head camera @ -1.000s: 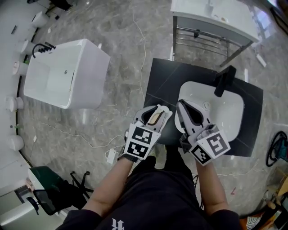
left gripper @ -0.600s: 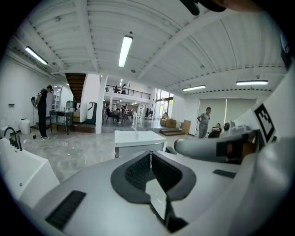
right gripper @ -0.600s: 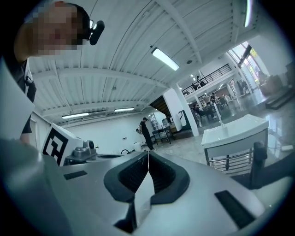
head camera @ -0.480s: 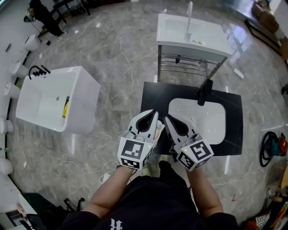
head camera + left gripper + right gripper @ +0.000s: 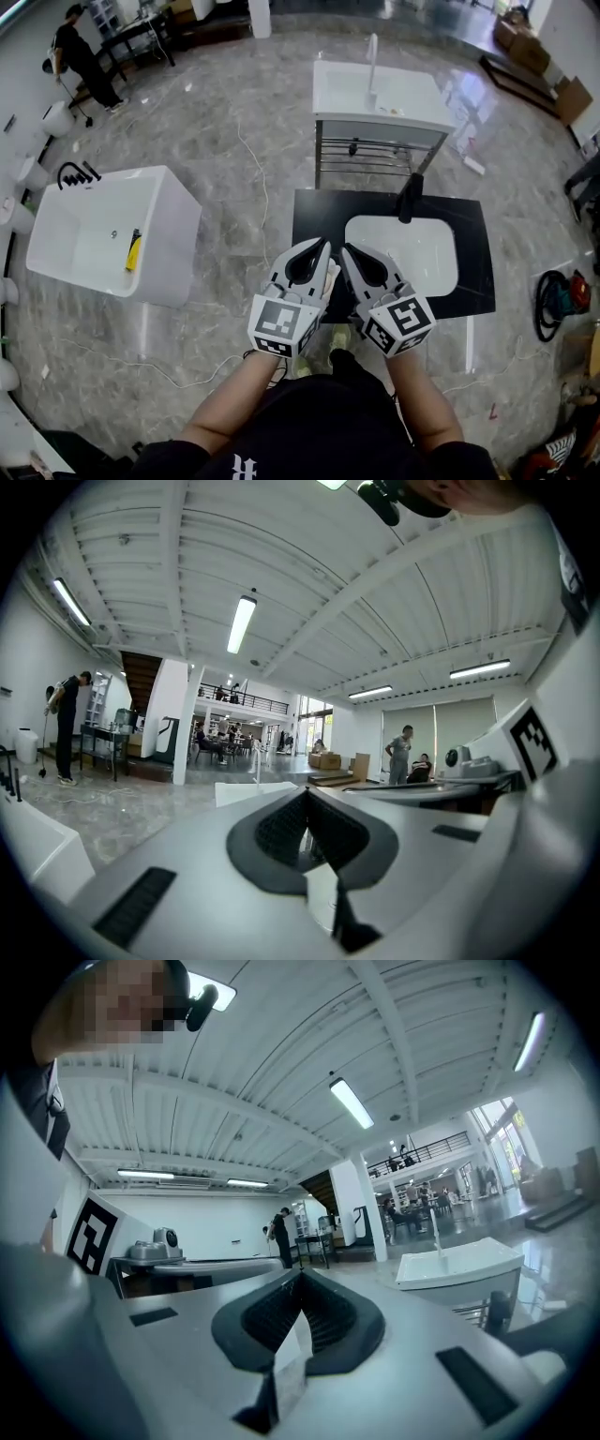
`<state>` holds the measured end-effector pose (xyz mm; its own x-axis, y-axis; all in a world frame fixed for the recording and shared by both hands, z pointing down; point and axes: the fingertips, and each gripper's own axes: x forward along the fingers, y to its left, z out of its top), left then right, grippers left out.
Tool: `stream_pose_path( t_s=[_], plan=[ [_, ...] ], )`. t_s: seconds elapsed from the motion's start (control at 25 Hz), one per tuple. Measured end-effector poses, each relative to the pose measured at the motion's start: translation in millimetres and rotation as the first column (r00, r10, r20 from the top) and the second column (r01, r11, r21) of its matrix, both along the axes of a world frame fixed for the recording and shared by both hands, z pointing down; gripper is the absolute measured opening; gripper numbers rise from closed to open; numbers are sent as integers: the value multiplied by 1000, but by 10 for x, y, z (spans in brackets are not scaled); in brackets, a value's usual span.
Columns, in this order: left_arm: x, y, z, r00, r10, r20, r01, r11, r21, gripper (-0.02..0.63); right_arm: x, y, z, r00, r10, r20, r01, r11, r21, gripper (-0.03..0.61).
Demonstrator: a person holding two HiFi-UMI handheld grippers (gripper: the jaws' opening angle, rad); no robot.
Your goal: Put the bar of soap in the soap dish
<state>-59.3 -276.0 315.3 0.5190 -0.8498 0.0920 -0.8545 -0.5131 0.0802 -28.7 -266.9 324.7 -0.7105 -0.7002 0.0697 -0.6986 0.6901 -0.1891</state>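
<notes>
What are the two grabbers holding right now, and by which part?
Nothing. The left gripper and the right gripper both have their jaws pressed together with nothing between them.

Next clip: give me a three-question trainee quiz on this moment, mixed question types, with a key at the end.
1. True or false: the left gripper has a bar of soap between its jaws.
2. Multiple choice: the black faucet stands at which fixture?
A. the white bathtub
B. the white basin set in the dark countertop
C. the sink on the metal stand
3. In one word, how do the jaws of the right gripper stand?

Key:
1. False: its jaws are shut with nothing between them.
2. B
3. Shut, and also empty.
</notes>
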Motion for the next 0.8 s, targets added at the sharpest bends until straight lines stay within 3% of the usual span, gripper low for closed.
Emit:
stream_pose_path(
  t_s=[0.8],
  plan=[
    [-227,442,-60,1000,18,-10,-18,1000,9,6,-273,420,-165,1000,12,-27,-11,999,47,6]
  ],
)
